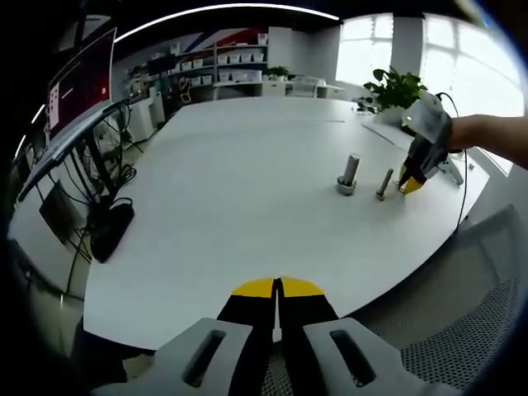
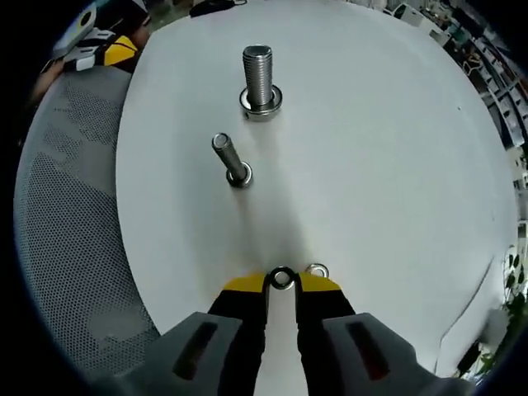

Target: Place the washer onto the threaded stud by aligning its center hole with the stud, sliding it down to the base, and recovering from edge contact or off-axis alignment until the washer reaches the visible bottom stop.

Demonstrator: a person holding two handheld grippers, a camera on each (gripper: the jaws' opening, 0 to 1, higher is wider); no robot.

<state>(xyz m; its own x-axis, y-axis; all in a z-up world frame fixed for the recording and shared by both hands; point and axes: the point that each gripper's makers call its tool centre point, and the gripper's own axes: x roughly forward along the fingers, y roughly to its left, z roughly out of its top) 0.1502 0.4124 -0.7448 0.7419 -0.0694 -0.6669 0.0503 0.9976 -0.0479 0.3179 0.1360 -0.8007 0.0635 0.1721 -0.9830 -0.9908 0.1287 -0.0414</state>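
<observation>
1. Washer status: a small silver metal ring washer (image 2: 282,278) sat pinched between the yellow tips of the right gripper (image 2: 282,283), jaws narrowed onto its rim, low over the white round table (image 2: 371,148). A second small silver washer (image 2: 317,270) lay on the table just beside those tips.
2. Landmark: the slim, grey steel threaded stud (image 2: 230,159) stood on its flanged base, leaning slightly in the right gripper view. The held washer was well short of it, on the near side, not yet over the tip.
3. Beyond the stud stood a thicker, silver threaded bolt (image 2: 259,77), upright in a wide ring base. Likely not the target, but I couldn't tell for sure.
4. Left gripper (image 1: 277,289) hung off the table edge, far from the stud, yellow tips pressed together with nothing between them. The left gripper view showed the right gripper beside the stud (image 1: 384,184).
5. Risks, as judgement:
   - Edge grip is thin; contact with the stud tip could twist the washer out.
   - Tilted washer would catch on the threads and jam partway.
   - Side push could topple the freestanding stud.
   - Loose washer could get nudged away.
</observation>
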